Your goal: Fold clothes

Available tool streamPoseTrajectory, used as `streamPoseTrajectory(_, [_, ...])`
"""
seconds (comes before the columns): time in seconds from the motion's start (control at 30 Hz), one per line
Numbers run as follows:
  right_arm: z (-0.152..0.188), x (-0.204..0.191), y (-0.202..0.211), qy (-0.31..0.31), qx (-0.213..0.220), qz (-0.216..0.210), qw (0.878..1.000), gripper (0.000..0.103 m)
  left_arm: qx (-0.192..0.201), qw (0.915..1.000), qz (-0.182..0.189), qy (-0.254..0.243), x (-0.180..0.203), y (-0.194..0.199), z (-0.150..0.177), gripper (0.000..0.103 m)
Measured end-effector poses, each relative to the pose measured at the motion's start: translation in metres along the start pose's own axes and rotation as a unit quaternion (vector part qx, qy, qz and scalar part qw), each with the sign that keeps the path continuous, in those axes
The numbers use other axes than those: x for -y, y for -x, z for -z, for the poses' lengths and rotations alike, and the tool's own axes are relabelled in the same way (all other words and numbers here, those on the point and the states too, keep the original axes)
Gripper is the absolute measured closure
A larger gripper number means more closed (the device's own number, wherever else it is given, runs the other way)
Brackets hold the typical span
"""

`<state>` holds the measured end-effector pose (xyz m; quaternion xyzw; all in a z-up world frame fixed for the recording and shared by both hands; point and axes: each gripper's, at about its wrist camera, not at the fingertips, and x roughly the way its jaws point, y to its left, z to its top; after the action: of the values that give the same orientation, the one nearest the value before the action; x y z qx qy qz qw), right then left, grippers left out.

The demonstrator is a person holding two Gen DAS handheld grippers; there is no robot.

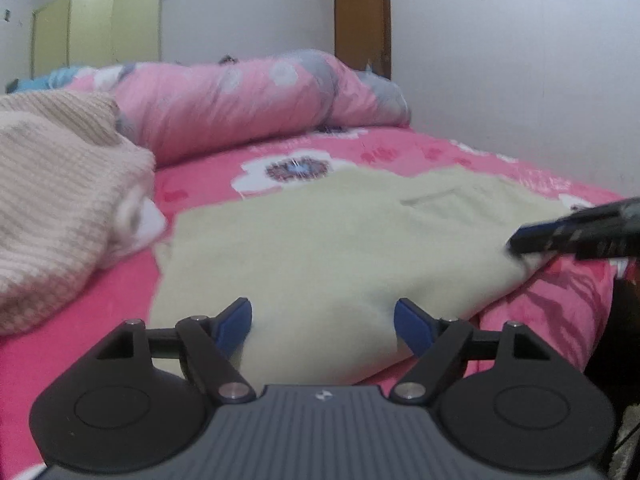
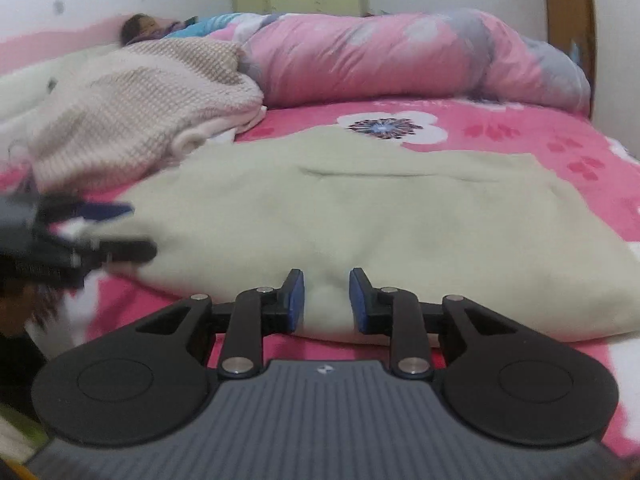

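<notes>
The bed [image 1: 400,152] with its pink flowered sheet fills my view, a pale yellow-green garment [image 1: 320,240] spread flat near its front edge. My left gripper [image 1: 323,326] stands wide over the near hem, gripping nothing. My right gripper [image 2: 326,300] is narrowed around a bunch of hem, pads apparently pinching it. I judge no fold made yet. The garment's sleeves are hidden; the knitted blanket [image 2: 140,120] beside it blurs.
</notes>
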<state>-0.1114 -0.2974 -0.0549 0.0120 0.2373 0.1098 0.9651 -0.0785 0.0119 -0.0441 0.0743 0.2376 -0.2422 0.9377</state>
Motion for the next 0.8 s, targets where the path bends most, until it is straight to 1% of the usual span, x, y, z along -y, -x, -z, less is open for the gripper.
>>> streamPoseTrajectory(0.03, [-0.006,0.002,0.009,-0.004,0.005,0.007,1.000,0.079,-0.004,0.9999,-0.006,0.012,-0.007,-0.001,0.003,0.022])
streamPoseTrajectory(0.07, [-0.008,0.008,0.017,-0.005,0.014,0.026,1.000,0.078,-0.010,0.9995,-0.008,0.029,-0.014,-0.003,0.006,0.015])
streamPoseTrajectory(0.1, [-0.003,0.021,0.016,-0.028,0.005,0.046,0.999,0.078,-0.020,0.9978,0.000,0.064,-0.024,-0.007,0.013,0.013])
streamPoseTrajectory(0.13, [0.004,0.038,0.012,-0.060,-0.011,0.063,0.996,0.080,-0.026,0.9953,0.007,0.092,-0.031,-0.010,0.018,0.011])
streamPoseTrajectory(0.17, [0.011,0.054,0.008,-0.093,-0.027,0.081,0.992,0.089,-0.024,0.9939,0.011,0.107,-0.034,-0.012,0.020,0.011])
streamPoseTrajectory(0.2, [0.017,0.064,0.006,-0.116,-0.026,0.075,0.990,0.093,-0.022,0.9928,0.013,0.117,-0.036,-0.013,0.021,0.010])
streamPoseTrajectory(0.23, [0.024,0.071,0.004,-0.136,-0.019,0.059,0.989,0.093,-0.023,0.9929,0.014,0.116,-0.037,-0.013,0.021,0.010])
streamPoseTrajectory(0.27, [0.023,0.071,0.004,-0.141,-0.021,0.056,0.988,0.093,-0.024,0.9930,0.015,0.114,-0.038,-0.012,0.020,0.010])
streamPoseTrajectory(0.37, [0.001,0.064,0.025,-0.124,0.012,0.081,0.989,0.090,-0.026,0.9931,0.018,0.112,-0.040,-0.012,0.020,0.010])
streamPoseTrajectory(0.43, [-0.003,0.072,0.030,-0.125,0.023,0.120,0.985,0.089,-0.025,0.9931,0.018,0.113,-0.040,-0.012,0.021,0.009])
streamPoseTrajectory(0.47, [0.002,0.082,0.026,-0.134,0.007,0.143,0.981,0.089,-0.024,0.9930,0.018,0.114,-0.040,-0.012,0.022,0.009])
streamPoseTrajectory(0.5, [0.011,0.090,0.019,-0.136,-0.006,0.150,0.979,0.090,-0.023,0.9929,0.018,0.115,-0.040,-0.012,0.023,0.009])
streamPoseTrajectory(0.53, [0.022,0.097,0.012,-0.136,-0.013,0.150,0.979,0.091,-0.023,0.9931,0.017,0.113,-0.039,-0.012,0.023,0.009])
streamPoseTrajectory(0.57, [0.026,0.100,0.010,-0.133,-0.012,0.147,0.980,0.091,-0.026,0.9936,0.016,0.109,-0.038,-0.010,0.022,0.009])
streamPoseTrajectory(0.63, [0.013,0.098,0.014,-0.135,-0.016,0.149,0.979,0.090,-0.030,0.9943,0.014,0.101,-0.035,-0.008,0.020,0.009])
streamPoseTrajectory(0.67, [0.004,0.097,0.020,-0.140,-0.011,0.151,0.978,0.089,-0.031,0.9945,0.013,0.100,-0.035,-0.008,0.020,0.008])
streamPoseTrajectory(0.7, [-0.003,0.098,0.025,-0.144,0.005,0.152,0.978,0.089,-0.031,0.9945,0.013,0.099,-0.035,-0.008,0.020,0.008])
streamPoseTrajectory(0.77, [-0.005,0.103,0.029,-0.149,0.017,0.164,0.975,0.087,-0.031,0.9942,0.012,0.102,-0.035,-0.010,0.020,0.006])
streamPoseTrajectory(0.8, [0.000,0.108,0.020,-0.146,-0.010,0.182,0.972,0.085,-0.031,0.9940,0.011,0.105,-0.035,-0.010,0.020,0.006])
